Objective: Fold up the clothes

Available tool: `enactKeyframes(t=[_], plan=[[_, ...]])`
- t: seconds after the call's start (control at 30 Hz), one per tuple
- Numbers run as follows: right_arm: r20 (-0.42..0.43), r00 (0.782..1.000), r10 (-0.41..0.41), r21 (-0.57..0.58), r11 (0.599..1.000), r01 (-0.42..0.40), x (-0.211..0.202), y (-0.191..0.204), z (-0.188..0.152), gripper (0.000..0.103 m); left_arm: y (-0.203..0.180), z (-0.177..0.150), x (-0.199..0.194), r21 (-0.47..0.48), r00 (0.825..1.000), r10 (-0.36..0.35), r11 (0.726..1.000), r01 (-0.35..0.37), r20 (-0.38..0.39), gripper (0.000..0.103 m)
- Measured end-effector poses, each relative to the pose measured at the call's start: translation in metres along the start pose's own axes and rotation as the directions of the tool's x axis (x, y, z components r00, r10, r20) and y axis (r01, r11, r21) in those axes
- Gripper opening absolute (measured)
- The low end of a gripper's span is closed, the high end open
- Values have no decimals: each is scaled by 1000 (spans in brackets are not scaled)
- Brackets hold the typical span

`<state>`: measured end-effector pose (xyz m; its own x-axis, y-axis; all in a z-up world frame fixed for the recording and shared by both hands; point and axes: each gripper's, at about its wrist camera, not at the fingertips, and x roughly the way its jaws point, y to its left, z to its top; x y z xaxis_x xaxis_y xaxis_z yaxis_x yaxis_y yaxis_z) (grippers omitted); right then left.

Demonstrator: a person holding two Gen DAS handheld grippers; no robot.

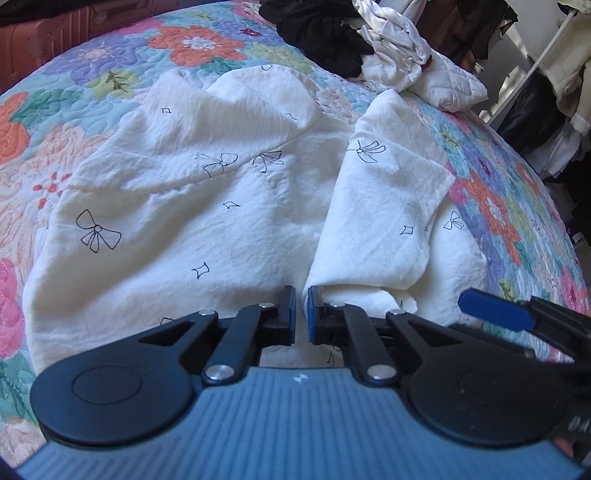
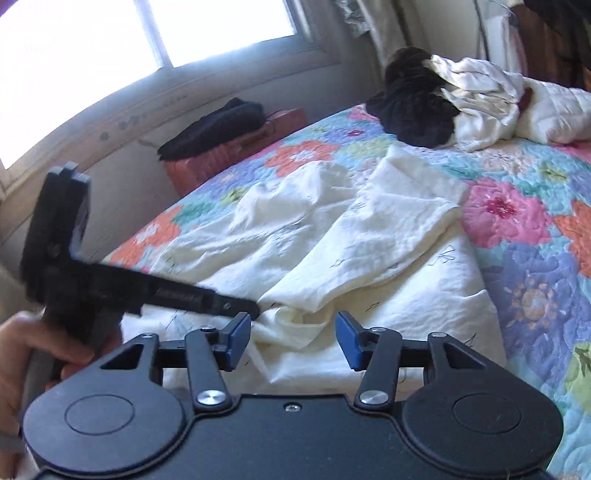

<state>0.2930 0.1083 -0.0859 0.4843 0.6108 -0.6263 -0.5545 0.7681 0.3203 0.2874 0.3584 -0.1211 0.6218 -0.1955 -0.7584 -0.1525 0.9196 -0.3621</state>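
White bow-print shirt (image 1: 192, 206) spread on floral quilt (image 1: 110, 62), L gripper (image 1: 301, 314) fingers nearly closed w/ small gap, holding nothing visible, over shirt hem, R gripper (image 2: 293, 339) wide open just above it.

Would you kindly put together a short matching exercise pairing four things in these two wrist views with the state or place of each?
Things:
1. left gripper
2. right gripper
3. white bow-print garment
4. black clothing

States or places:
A. heaped at the far end of the bed
B. fingers nearly together, with a narrow gap
C. spread on the floral quilt, both sleeves folded inward
D. fingers wide apart

Pairs: 1-B, 2-D, 3-C, 4-A
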Motion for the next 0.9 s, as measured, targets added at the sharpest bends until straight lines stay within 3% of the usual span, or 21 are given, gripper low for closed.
enactKeyframes(t=[0.07, 0.2, 0.33, 0.37, 0.4, 0.43, 0.47, 0.53, 0.67, 0.77, 0.9], plan=[[-12, 1000, -17, 101, 995, 18, 14, -12, 6, 57, 3, 0, -2, -9, 1000, 22, 1000, -22, 5, 6], [-38, 998, 51, 299, 953, -37, 48, -33, 7, 58, 18, -2, -2, -55, 999, 33, 998, -33, -7, 6], [-18, 1000, 14, 359, 933, -6, 72, -37, 12, 59, 26, -2, -6, -74, 1000, 15, 997, -14, 8, 6], [-20, 1000, 2, 339, 941, 5, 76, -35, 19, 59, 26, -2, -7, -69, 1000, 22, 997, -21, 13, 7], [-17, 1000, -13, 293, 956, 17, 80, -32, 30, 49, 26, -2, -8, -64, 999, 32, 998, -30, 17, 7], [-4, 1000, -17, 240, 971, 18, 83, -27, 41, 37, 25, -2, -8, -58, 999, 41, 998, -40, 21, 7], [4, 1000, -9, 200, 980, 8, 85, -23, 50, 12, 24, -2, -9, -52, 998, 51, 997, -50, 25, 7], [5, 999, 39, 150, 988, -39, 85, -15, 69, 11, 22, 0, -8, -46, 998, 47, 998, -46, 40, 9], [-6, 990, 138, 64, 988, -137, 81, 9, 89, 9, 17, 4, -16, -33, 992, -62, 997, 65, 108, 16], [-35, 979, 199, -10, 980, -200, 84, 32, 100, 9, 19, 6, -27, -44, 971, -161, 984, 172, 178, 21], [-101, 959, 265, -58, 961, -271, 88, 56, 105, 8, 18, 5, -35, -25, 942, -223, 971, 236, 249, 44]])
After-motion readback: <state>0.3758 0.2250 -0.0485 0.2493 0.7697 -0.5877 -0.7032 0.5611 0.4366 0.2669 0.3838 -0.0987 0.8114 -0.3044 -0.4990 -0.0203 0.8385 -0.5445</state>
